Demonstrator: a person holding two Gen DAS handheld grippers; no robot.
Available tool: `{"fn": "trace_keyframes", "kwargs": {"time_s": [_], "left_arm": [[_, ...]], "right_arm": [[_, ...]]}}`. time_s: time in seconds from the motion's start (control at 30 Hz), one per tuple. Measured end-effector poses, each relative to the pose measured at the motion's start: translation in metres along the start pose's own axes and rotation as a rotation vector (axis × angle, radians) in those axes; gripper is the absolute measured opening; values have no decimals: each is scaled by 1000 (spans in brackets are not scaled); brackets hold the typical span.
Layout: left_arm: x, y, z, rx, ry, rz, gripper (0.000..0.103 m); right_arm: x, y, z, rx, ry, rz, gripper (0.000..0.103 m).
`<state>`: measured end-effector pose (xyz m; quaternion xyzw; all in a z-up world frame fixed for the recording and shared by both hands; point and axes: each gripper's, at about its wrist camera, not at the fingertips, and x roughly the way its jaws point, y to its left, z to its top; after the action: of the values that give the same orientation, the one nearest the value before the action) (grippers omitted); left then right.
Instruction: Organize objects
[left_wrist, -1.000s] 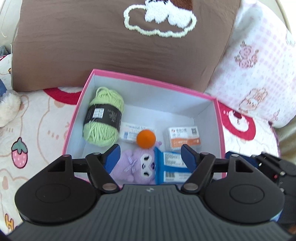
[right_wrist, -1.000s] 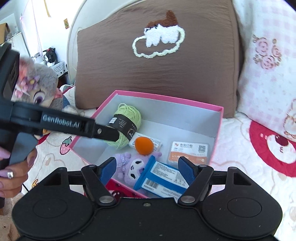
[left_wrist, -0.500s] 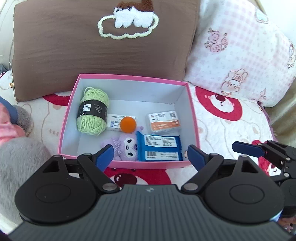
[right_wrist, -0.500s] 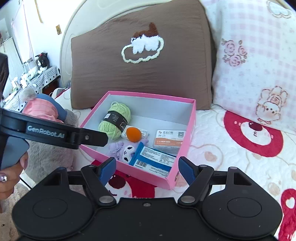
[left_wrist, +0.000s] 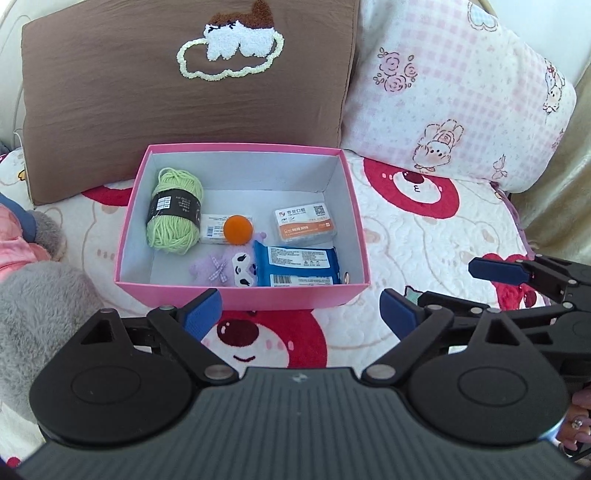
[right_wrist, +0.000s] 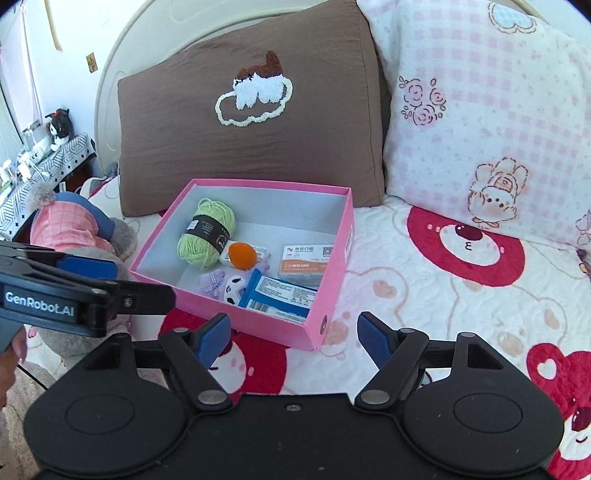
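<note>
box: the pink box is sitting on the bed's bear-print quilt, in front of the brown pillow and beside the pink checked pillow.
contents: the green yarn is lying at the left wall, the orange ball is resting on a small white pack, the orange-and-white card box is sitting toward the right, and the purple plush is lying just beside the blue wipes pack along the near wall.
left tool: the left tool is hanging above the quilt on the near side of the box, its jaws opening wide with nothing between them.
right tool: the right tool is hovering near the box's near corner, jaws spread and gripping nothing.
what is changing: a second ago both tools were close over the box, with the plush and wipes pack right between the left tool's blue tips; now both are sitting back and higher, the whole box is coming into view, and the items inside are lying where they were.
meaning for the task: it is looking as though the last item is already placed and the hands are retreating; every small object in view is sitting inside the box.
left out: a grey plush in pink clothing is lying on the bed left of the box, likely too big to go in.
</note>
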<state>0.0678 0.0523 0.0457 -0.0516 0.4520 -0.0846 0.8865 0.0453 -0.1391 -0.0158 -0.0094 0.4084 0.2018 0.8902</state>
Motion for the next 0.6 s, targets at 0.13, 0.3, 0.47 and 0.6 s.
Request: {"fn": "trace_keyframes", "kwargs": {"time_s": [0.13, 0.3, 0.47, 0.6], "left_arm": [[-9, -3, -3, 35, -28, 16, 98], [-5, -2, -4, 63, -25, 68, 100], [7, 4, -6, 75, 39, 103, 101], [16, 9, -7, 64, 82, 120, 101]], "right_arm": [[-3, 1, -2, 20, 7, -14, 83], [-1, 3, -5, 44, 25, -55, 86], [2, 5, -9, 70, 54, -96, 88], [7, 5, -10, 94, 88, -151, 89]]}}
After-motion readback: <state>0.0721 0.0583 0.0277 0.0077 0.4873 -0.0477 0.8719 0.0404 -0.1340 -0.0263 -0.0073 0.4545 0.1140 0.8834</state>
